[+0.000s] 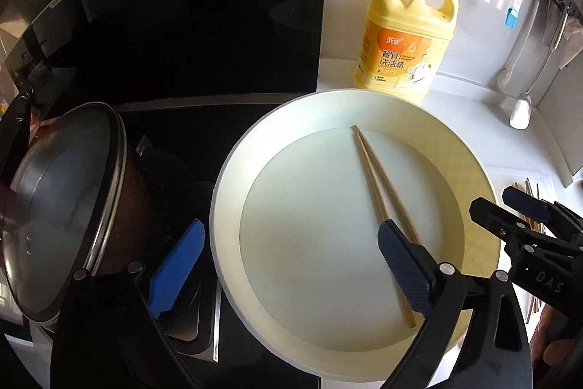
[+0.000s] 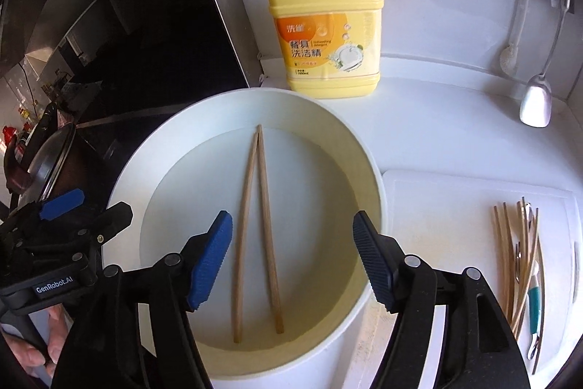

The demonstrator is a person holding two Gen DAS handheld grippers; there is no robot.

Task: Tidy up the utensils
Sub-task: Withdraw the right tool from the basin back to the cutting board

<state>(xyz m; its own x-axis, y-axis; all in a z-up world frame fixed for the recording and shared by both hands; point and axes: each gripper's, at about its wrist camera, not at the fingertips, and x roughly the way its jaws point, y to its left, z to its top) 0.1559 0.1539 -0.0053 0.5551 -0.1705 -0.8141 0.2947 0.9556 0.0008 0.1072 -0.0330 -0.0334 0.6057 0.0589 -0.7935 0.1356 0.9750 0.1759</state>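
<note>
Two grippers hover over the white basin: the left gripper stands spread wide with nothing between its pads, and the right gripper is parted and empty above the two chopsticks. Both chopsticks lie flat on the basin floor, tips together at the far end. More chopsticks rest on the cutting board to the right. Beyond the basin stands a yellow detergent bottle.

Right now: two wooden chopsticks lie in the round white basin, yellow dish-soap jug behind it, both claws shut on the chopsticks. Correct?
Not quite. Both claws are open, off the two wooden chopsticks lying in the round white basin, as the right wrist view shows. The yellow dish-soap jug is behind it.
</note>
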